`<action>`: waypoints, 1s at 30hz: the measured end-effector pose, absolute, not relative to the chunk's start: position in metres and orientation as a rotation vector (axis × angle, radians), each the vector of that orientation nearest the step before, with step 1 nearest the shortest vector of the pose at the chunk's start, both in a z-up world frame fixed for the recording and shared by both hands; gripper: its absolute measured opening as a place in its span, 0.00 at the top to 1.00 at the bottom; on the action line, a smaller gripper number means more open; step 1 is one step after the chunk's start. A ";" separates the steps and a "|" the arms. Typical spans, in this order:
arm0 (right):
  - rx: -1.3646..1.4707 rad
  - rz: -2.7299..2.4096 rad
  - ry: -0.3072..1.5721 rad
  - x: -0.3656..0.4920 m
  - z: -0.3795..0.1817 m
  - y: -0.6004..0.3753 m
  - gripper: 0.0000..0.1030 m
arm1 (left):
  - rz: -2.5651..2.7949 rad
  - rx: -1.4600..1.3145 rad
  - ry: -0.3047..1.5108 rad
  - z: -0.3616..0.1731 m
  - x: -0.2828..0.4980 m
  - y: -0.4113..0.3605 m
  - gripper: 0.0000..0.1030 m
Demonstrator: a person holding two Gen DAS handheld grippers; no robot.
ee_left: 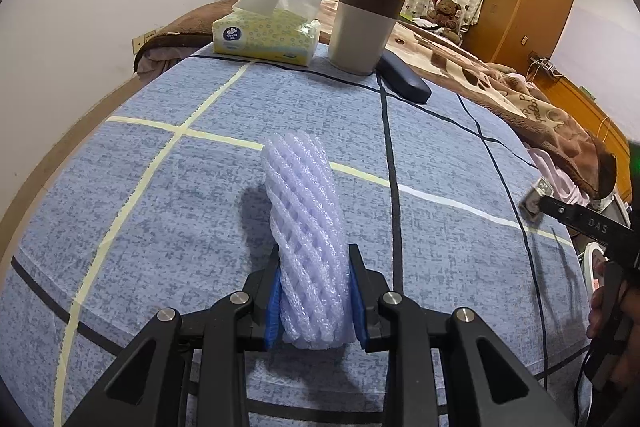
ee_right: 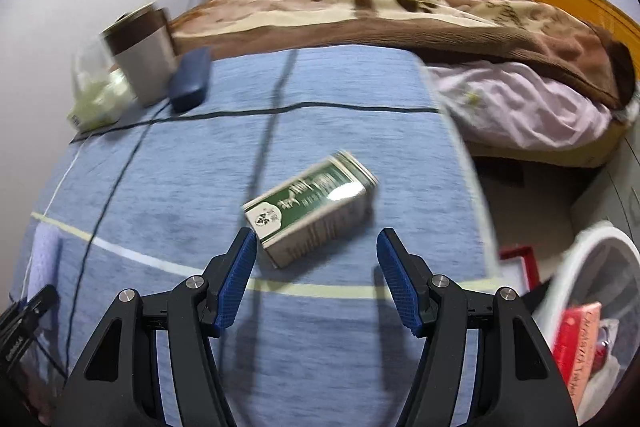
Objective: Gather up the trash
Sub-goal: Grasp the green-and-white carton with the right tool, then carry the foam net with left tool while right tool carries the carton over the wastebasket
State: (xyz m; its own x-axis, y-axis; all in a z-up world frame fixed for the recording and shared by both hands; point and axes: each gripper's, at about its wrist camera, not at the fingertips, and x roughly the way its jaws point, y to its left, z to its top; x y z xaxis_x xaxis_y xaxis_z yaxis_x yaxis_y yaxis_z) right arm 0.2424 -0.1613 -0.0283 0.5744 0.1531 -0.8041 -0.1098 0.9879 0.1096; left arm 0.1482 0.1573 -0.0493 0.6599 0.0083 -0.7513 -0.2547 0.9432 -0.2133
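Observation:
My left gripper (ee_left: 314,263) is shut on a white foam fruit net (ee_left: 306,223), which stands up between the blue pads above the blue checked tablecloth (ee_left: 160,211). The net also shows at the left edge of the right wrist view (ee_right: 46,259). My right gripper (ee_right: 316,247) is open and empty, just above the cloth. A green and white drink carton (ee_right: 314,211) lies on its side just beyond and between its fingertips. The right wrist view is blurred by motion.
At the table's far end stand a yellow tissue pack (ee_left: 266,35), a grey and brown cup (ee_left: 366,27) and a dark glasses case (ee_left: 404,77). A white bin (ee_right: 596,311) with red packaging stands on the floor at the right. A bed with a brown blanket (ee_right: 400,11) lies beyond.

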 end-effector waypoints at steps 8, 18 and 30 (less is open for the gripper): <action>0.115 0.167 0.902 0.238 -0.018 -0.170 0.38 | 0.127 -0.316 0.844 -0.049 0.151 0.147 0.72; 0.114 0.172 0.940 0.265 -0.038 -0.155 0.38 | 0.073 -0.289 0.856 -0.050 0.164 0.127 0.72; 0.102 0.240 0.887 0.234 -0.022 -0.170 0.62 | 0.034 -0.272 0.867 -0.047 0.167 0.110 0.72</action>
